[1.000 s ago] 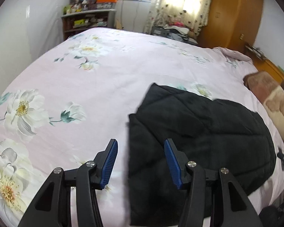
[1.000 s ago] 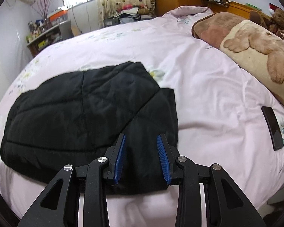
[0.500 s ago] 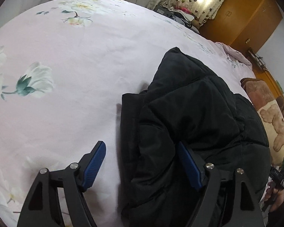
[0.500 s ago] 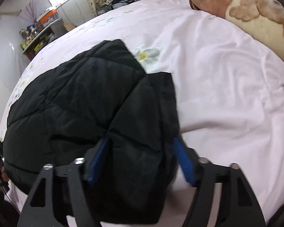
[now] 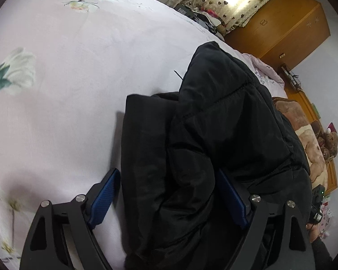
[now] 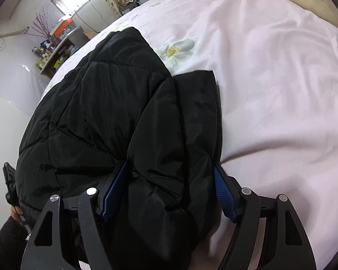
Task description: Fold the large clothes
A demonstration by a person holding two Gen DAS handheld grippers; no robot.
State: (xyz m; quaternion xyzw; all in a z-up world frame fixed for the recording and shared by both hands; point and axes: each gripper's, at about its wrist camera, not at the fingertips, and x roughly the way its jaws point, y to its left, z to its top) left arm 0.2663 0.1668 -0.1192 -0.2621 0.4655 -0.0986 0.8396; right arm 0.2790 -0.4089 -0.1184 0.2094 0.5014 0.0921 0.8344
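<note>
Jacket [image 5: 214,135] black, quilted, lying on the bed [image 5: 67,78], filling centre and right of the left-wrist frame. Left gripper [image 5: 169,198] wide open, straddling a bunched jacket edge at lower centre. Right gripper [image 6: 169,191] also wide open, jacket fabric bulging between its blue pads [image 6: 224,194]; no clamp visible.

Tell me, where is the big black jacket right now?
The black jacket lies on the pink flowered bedspread, its near edge bunched between the open fingers of the left hand-held gripper and right hand-held gripper.
</note>
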